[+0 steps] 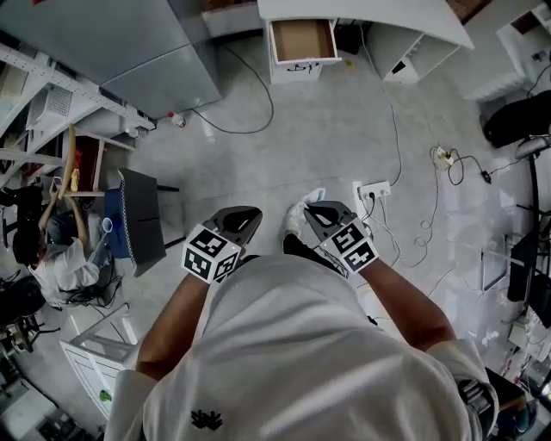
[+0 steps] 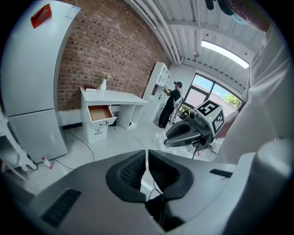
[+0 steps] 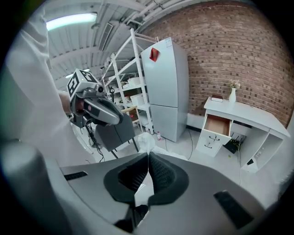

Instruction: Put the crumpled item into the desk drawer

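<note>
Your right tongs (image 1: 317, 208) pinch the crumpled item (image 1: 299, 215); your left tongs (image 1: 250, 212) are pressed together, empty. The open drawer (image 1: 301, 40) lies well ahead of the 2.

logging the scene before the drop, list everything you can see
desk: one, white, top of head view
drawer: one, open, brown inside, empty, in the desk
vase: one, white, on the desk
fridge: one, grey, left of the desk
bottle: one, small, on the floor by the fridge
chair: one, dark, on the floor at left
power strip: one, white, on the floor with cables
crumpled item: one, white, at the right gripper's tip
left gripper: one, grey, shut, empty
right gripper: one, grey, shut on the crumpled item
</note>
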Motion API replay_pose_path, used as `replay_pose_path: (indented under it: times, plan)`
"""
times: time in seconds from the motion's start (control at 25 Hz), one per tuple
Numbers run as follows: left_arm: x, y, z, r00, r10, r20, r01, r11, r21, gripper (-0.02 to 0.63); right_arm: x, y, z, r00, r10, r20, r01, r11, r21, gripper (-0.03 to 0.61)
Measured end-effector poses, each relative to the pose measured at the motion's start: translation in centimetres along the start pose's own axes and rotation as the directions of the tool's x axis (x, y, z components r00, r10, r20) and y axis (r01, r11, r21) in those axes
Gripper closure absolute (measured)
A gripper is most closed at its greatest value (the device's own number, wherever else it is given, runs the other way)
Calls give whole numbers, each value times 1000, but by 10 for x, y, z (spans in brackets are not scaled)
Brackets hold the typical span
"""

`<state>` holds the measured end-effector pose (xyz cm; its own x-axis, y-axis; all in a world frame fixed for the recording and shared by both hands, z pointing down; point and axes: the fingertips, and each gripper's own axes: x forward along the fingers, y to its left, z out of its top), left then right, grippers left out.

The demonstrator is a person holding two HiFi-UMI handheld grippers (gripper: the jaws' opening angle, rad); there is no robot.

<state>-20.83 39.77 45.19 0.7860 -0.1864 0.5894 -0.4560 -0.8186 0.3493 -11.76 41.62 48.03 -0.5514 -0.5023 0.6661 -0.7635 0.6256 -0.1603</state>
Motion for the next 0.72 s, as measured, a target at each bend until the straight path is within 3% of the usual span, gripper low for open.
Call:
replay_pose_path:
  times: [0.24,0.44,0.72]
  plan:
    - [48,25,67,1000,-16,4,16,999,30,578,14,-74,28,1000,13,13,-13,1000,3,548]
    - [76,64,105,999,-29,17,29,1000,12,578,42,-119,51,1000,13,6,-14,1000,17,548]
    - [97,157,165,994,-107,25,106,993,44,578,89,-189,111,996,-92,-18,93,995,30,548]
